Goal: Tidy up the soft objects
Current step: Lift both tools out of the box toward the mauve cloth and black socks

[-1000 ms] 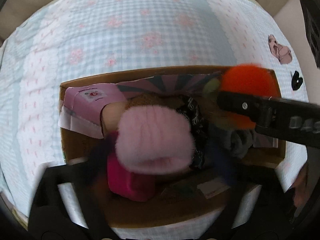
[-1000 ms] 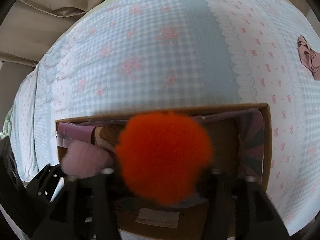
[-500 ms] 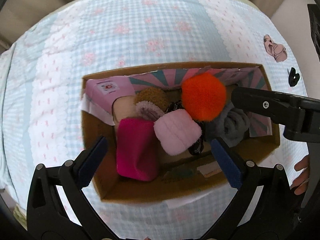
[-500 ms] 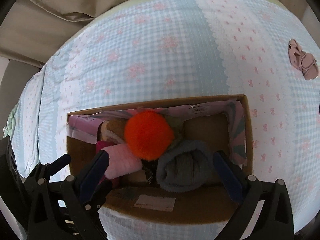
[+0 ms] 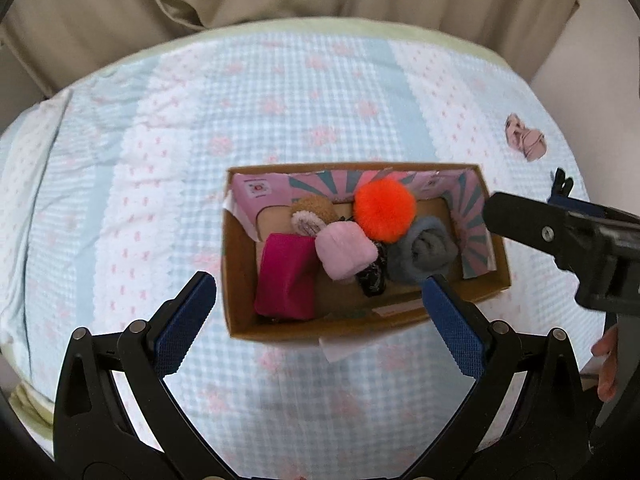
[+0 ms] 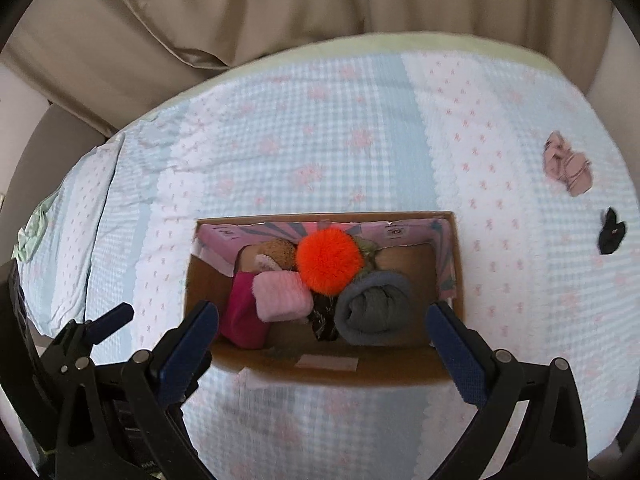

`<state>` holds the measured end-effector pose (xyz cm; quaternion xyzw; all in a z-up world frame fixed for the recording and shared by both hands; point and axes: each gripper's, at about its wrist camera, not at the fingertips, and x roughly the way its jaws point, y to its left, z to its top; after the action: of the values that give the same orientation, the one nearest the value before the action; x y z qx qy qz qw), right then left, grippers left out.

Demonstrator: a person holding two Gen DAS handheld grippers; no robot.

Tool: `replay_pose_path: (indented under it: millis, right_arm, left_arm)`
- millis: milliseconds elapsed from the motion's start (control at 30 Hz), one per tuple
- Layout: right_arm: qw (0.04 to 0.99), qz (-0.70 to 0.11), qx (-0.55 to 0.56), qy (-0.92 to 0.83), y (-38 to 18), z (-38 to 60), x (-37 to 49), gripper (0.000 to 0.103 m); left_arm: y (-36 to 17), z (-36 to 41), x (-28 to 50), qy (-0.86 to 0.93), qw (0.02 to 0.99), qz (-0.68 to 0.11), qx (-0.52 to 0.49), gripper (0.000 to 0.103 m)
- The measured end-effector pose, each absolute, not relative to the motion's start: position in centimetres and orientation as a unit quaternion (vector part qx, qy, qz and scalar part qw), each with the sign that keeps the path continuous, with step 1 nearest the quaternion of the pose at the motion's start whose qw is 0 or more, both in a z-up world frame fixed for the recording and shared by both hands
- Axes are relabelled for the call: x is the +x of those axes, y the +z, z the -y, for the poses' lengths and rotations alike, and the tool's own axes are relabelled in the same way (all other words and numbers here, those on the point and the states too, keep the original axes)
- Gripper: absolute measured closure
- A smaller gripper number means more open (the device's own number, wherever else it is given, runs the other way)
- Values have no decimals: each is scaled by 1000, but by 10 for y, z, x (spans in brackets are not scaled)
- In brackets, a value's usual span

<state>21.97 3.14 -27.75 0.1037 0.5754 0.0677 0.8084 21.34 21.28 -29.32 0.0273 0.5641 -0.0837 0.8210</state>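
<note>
A cardboard box (image 5: pixel 240 280) (image 6: pixel 400 372) sits on the bed. It holds an orange pompom (image 5: pixel 384 210) (image 6: pixel 330 260), a pale pink fuzzy roll (image 5: pixel 346 252) (image 6: pixel 282 296), a magenta cloth (image 5: pixel 286 280) (image 6: pixel 240 316), a grey rolled sock (image 5: pixel 420 254) (image 6: pixel 374 308), a tan fuzzy piece (image 5: pixel 314 212) and a dark patterned scrunchie (image 5: pixel 372 276). My left gripper (image 5: pixel 318 312) is open and empty above the box's near edge. My right gripper (image 6: pixel 322 340) is open and empty above the box; its side also shows in the left wrist view (image 5: pixel 568 236).
The bed has a blue and pink checked cover (image 5: pixel 280 100) (image 6: pixel 320 140). A pink cloth piece (image 5: pixel 524 142) (image 6: pixel 568 168) and a small black item (image 5: pixel 562 184) (image 6: pixel 610 232) lie at the right. Beige curtains (image 6: pixel 280 12) hang behind the bed.
Both grippers let go of the pink roll and the orange pompom, which now lie in the box. Both grippers have pulled back and up, jaws wide open.
</note>
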Motion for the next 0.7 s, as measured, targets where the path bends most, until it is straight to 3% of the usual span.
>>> replay_pose_path:
  millis: [433,700]
  right_arm:
    - [867,-493,67,29,-186,7,128,0]
    - [882,-463,81,-19,-167,74,94,0]
  left_arm:
    - [-211,-205,149,-69,863,-500,15,0]
    - [-177,-153,136,-92,882,-463,23,0]
